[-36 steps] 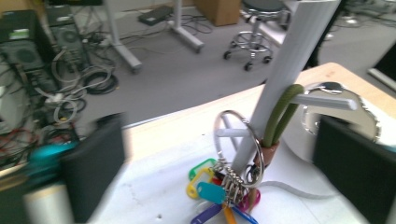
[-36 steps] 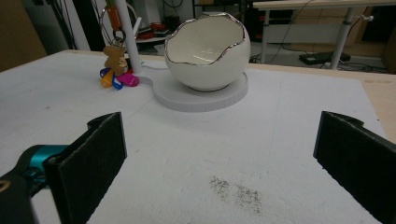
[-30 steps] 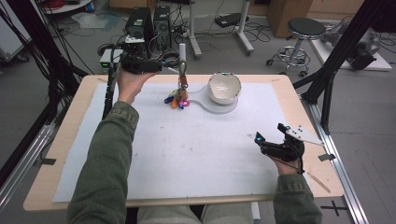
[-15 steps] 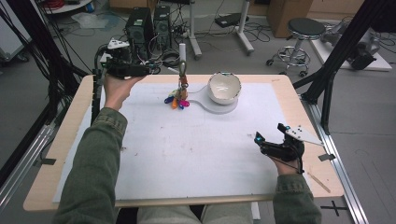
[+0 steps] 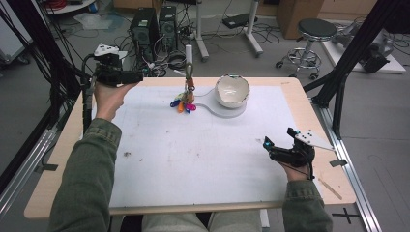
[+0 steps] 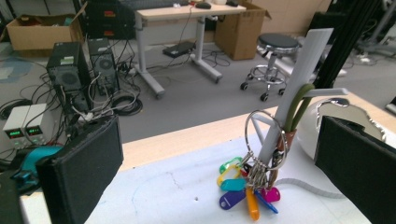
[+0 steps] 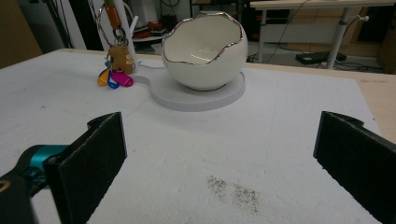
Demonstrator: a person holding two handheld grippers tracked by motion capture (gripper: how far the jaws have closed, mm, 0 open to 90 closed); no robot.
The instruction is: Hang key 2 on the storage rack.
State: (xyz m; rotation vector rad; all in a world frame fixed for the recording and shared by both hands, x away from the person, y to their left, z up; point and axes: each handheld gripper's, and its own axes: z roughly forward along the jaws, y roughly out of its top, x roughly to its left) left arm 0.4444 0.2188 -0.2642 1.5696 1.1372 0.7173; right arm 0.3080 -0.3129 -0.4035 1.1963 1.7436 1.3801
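A: Start with the big things. What lies under the two tools?

B: A wooden table [image 5: 63, 145] covered by a white mat [image 5: 193, 150]. On the mat, ahead of both tools, a round grey stand [image 5: 227, 110] carries a white bowl [image 5: 232, 90] with a jagged, eggshell-like rim.

A: And the keys?

B: A bunch of keys [image 6: 250, 184] with coloured tags hangs from a ring on a slim grey post [image 6: 299, 79], just beside the bowl. Seen from the left gripper [image 5: 118, 76], the bunch sits straight ahead between its jaws, a little right of centre, near but not touching. From the right gripper [image 5: 283, 152] it lies well off, ahead and to the left, past the bowl.

A: How do the jaws stand?

B: Both pairs are spread wide, holding nothing. The right one rests low over the mat at the near right; the left is raised at the far left edge of the table.

A: Anything different from a moment ago?

B: The left hand [image 5: 109, 99] has drawn back leftward, away from the keys, out to the table's edge. The right gripper, the bowl and the keys sit as before.
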